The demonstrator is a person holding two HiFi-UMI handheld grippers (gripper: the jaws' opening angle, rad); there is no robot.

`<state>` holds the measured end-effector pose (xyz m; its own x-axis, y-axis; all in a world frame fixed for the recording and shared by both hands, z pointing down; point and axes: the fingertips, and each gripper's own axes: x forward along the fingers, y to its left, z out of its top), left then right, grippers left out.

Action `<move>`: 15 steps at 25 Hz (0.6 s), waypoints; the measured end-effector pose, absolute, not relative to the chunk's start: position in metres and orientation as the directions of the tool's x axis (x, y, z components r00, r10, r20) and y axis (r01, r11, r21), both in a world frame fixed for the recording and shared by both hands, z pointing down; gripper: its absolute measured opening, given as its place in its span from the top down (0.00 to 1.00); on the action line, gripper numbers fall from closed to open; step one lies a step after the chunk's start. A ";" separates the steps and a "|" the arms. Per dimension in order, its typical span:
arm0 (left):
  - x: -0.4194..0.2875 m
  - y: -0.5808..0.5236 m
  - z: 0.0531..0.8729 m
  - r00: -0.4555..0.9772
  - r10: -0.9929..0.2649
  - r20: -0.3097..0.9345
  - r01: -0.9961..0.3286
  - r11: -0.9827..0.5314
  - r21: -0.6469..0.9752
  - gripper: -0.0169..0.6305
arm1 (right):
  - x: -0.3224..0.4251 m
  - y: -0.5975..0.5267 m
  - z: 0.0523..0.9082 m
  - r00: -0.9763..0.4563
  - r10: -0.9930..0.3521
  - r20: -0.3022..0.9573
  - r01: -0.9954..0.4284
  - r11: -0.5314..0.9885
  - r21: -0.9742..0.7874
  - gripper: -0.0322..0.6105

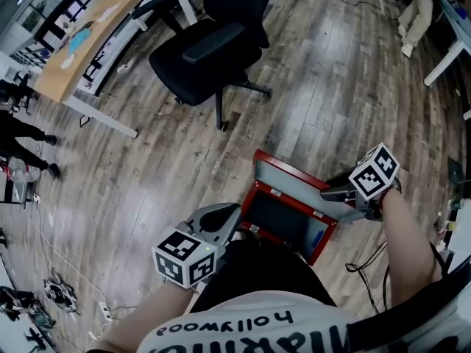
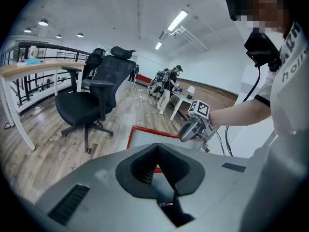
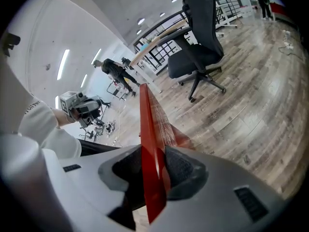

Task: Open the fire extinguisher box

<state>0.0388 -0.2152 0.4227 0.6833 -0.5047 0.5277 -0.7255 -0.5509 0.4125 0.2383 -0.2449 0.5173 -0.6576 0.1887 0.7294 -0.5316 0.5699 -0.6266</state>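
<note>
Nearest the body, the left gripper (image 1: pixel 224 218) is held low by the near left corner of the box (image 1: pixel 247 204), its fingers clenched on nothing. The box lies on the floor (image 1: pixel 331 72) just in front of the person, and its dark inside is already exposed. The lid (image 1: pixel 294 186) is raised on the far side, with its grey inner face turned towards the person. The lid's red rim is grasped at the right-hand end by the right gripper (image 1: pixel 335 194) and is seen pinched between that gripper's fingers (image 3: pixel 181 168). The opening is judged to be well advanced. The lid should be carried back along its own arc about the hinge, and the wrist turned with it so that the thin rim is not twisted or levered sideways. The box could be steadied at its near rim by the left gripper, lest it slide or tip. The grip is best released only once the lid stands by itself. The chair (image 1: pixel 213 50) stands well beyond, clear of the swing.
</note>
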 end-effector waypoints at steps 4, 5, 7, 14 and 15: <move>0.032 -0.212 0.428 0.666 -0.511 0.543 -0.742 -0.533 0.408 0.96 | 0.246 -0.253 0.521 -0.671 0.198 0.715 -0.517 0.566 -0.642 0.72; 0.028 -0.211 0.429 0.660 -0.514 0.548 -0.747 -0.527 0.405 0.96 | 0.247 -0.256 0.521 -0.673 0.194 0.714 -0.515 0.571 -0.639 0.73; 0.024 -0.207 0.431 0.651 -0.516 0.556 -0.755 -0.519 0.402 0.96 | 0.249 -0.261 0.523 -0.674 0.179 0.717 -0.513 0.585 -0.628 0.73; 0.021 -0.200 0.439 0.641 -0.509 0.575 -0.763 -0.506 0.402 0.96 | 0.252 -0.276 0.527 -0.655 0.101 0.749 -0.524 0.654 -0.546 0.75; 0.021 -0.200 0.440 0.641 -0.509 0.575 -0.763 -0.505 0.404 0.96 | 0.252 -0.278 0.527 -0.652 0.087 0.753 -0.525 0.665 -0.532 0.76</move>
